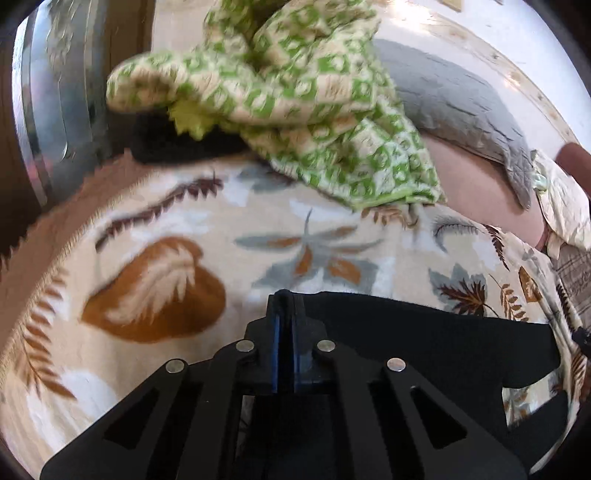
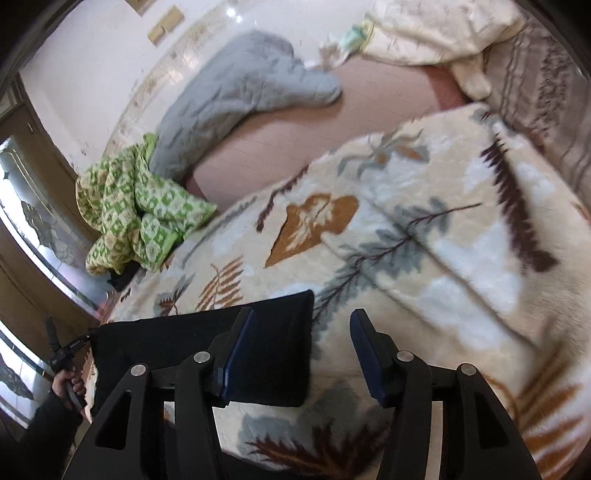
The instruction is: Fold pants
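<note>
The black pants [image 1: 424, 332] lie folded flat on a cream leaf-print blanket [image 1: 184, 229]. In the left wrist view my left gripper [image 1: 285, 299] is shut, its tips pinching the near left edge of the pants. In the right wrist view the pants [image 2: 184, 343] are a dark rectangle at the lower left. My right gripper [image 2: 301, 321] is open and empty; its left finger hangs over the pants' right edge, its right finger over the blanket [image 2: 424, 229]. The left gripper shows at the far left of that view [image 2: 61, 349], held in a hand.
A green-patterned quilt [image 1: 280, 85] is bunched at the bed's far side, also in the right wrist view [image 2: 136, 210]. A grey quilted cover [image 2: 236, 99] lies on the pink sheet [image 2: 295, 133]. A cream duvet [image 2: 436, 33] is beyond. A glass door [image 2: 33, 206] is at the left.
</note>
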`<state>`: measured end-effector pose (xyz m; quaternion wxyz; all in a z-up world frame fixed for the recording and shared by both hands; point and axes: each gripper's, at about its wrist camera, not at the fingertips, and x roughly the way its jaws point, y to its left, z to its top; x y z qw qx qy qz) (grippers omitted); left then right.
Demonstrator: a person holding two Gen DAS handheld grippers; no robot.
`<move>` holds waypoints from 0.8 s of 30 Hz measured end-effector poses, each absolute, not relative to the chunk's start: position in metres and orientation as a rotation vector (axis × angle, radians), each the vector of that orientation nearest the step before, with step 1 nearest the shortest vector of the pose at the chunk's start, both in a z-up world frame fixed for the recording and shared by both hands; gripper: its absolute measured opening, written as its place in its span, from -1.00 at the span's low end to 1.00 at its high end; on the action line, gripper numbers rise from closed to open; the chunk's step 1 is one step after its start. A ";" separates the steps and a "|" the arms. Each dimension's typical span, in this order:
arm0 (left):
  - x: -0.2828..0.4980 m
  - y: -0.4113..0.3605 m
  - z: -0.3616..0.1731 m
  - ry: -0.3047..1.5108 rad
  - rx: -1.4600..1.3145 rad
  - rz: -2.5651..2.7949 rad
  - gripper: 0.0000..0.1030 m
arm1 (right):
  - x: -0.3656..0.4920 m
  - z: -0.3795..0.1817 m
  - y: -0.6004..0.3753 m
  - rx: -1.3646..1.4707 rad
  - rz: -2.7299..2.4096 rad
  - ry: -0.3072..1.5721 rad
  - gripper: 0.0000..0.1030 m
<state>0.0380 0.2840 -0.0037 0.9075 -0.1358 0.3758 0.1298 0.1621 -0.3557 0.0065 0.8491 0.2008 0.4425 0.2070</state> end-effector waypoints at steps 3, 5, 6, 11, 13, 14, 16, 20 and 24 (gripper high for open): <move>0.038 0.277 -0.012 0.790 -0.262 0.263 -0.95 | 0.169 0.000 -0.341 0.400 0.445 0.976 0.08; 0.037 0.277 -0.013 0.791 -0.271 0.259 -0.95 | 0.173 -0.001 -0.333 0.404 0.456 0.976 0.08; 0.037 0.278 -0.013 0.792 -0.277 0.257 -0.95 | 0.179 -0.003 -0.329 0.410 0.460 0.986 0.08; 0.038 0.278 -0.009 0.793 -0.274 0.246 -0.94 | 0.216 -0.025 -0.313 0.468 0.426 1.163 0.06; 0.039 0.278 -0.008 0.797 -0.271 0.240 -0.94 | 0.226 -0.029 -0.307 0.422 0.393 1.195 -0.05; 0.039 0.279 -0.008 0.801 -0.276 0.239 -0.94 | 0.229 -0.030 -0.303 0.396 0.384 1.200 -0.07; 0.041 0.281 -0.009 0.812 -0.292 0.236 -0.94 | 0.234 -0.033 -0.297 0.365 0.376 1.221 -0.31; 0.043 0.284 -0.010 0.827 -0.326 0.236 -0.94 | 0.238 -0.037 -0.286 0.279 0.364 1.253 -0.43; 0.046 0.281 -0.011 0.846 -0.318 0.224 -0.94 | 0.236 -0.035 -0.283 0.259 0.370 1.247 -0.43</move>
